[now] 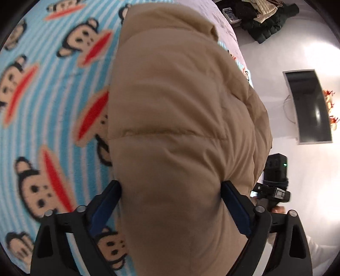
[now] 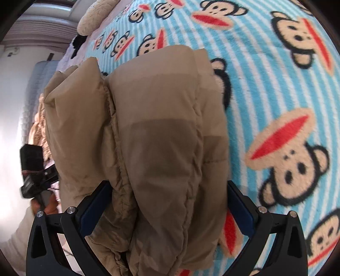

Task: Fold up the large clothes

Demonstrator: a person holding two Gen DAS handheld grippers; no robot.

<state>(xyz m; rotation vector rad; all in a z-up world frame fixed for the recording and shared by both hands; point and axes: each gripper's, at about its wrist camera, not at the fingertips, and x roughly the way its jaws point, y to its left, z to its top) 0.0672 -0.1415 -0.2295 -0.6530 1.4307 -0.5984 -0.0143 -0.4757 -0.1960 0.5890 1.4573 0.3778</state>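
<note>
A tan puffer jacket (image 1: pixel 174 106) lies over a bed covered by a blue striped monkey-print blanket (image 1: pixel 53 85). My left gripper (image 1: pixel 171 186) has its two blue-padded fingers pressed into a thick fold of the jacket on both sides. My right gripper (image 2: pixel 167 191) likewise clamps a bunched, doubled part of the jacket (image 2: pixel 153 127), with seams and a hem running between its fingers. The blanket also shows in the right wrist view (image 2: pixel 276 85). The other gripper's body shows at the edge of each view, right (image 1: pixel 274 186) and left (image 2: pixel 36 176).
A dark wall screen (image 1: pixel 308 106) and a pile of dark and cream clothes (image 1: pixel 265 19) sit beyond the bed's right side. A beige pillow (image 2: pixel 95 19) lies at the bed's far end. A peach knitted item (image 2: pixel 39 131) lies left of the jacket.
</note>
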